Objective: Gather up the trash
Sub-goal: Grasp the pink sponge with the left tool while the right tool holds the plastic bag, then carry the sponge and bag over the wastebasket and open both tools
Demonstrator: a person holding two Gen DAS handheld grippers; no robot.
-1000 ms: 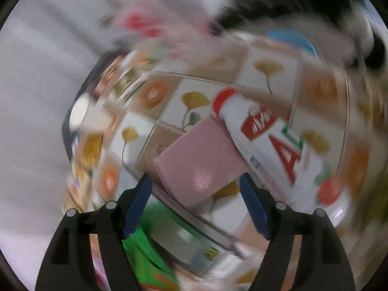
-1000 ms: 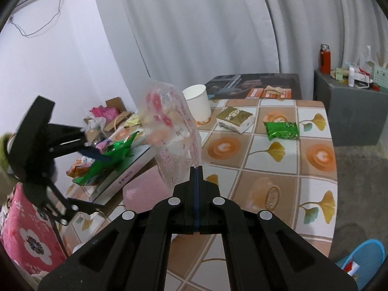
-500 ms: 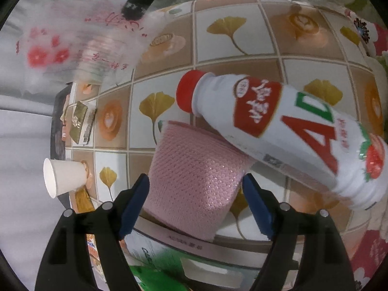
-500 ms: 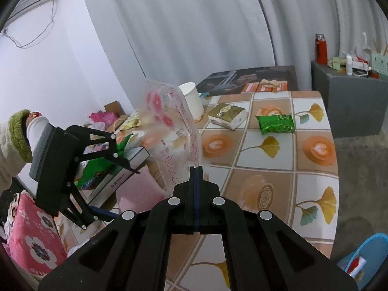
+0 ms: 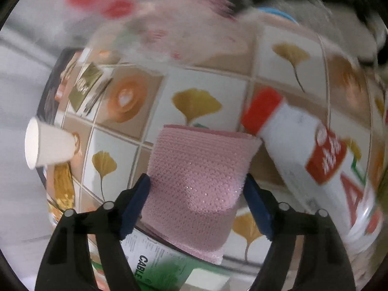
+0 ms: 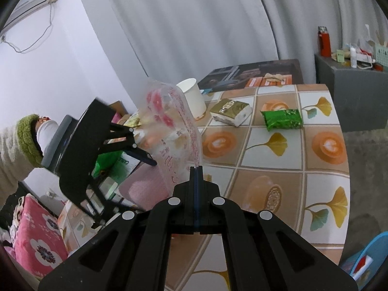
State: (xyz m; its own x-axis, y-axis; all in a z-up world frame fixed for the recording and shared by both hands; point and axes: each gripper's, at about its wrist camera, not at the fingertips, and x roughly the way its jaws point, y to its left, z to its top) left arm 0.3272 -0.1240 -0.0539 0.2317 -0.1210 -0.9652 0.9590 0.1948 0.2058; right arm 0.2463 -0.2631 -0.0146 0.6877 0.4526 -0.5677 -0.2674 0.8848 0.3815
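My left gripper is open, its blue pads on either side of a pink bubble-wrap sheet that lies partly on a box at the table's near edge. A white drink bottle with a red cap lies just right of it. My right gripper is shut on a clear plastic bag with red flowers and holds it up above the table. In the right wrist view the left gripper hovers over the pink sheet, close beside the bag.
On the tiled table stand a white paper cup, a gold tissue pack and a green packet. A box marked CABLE holds green wrappers. A blue bin is on the floor at right.
My left gripper has moved forward so its pads now flank the pink sheet. The bag in my right gripper has swung closer to the left gripper.
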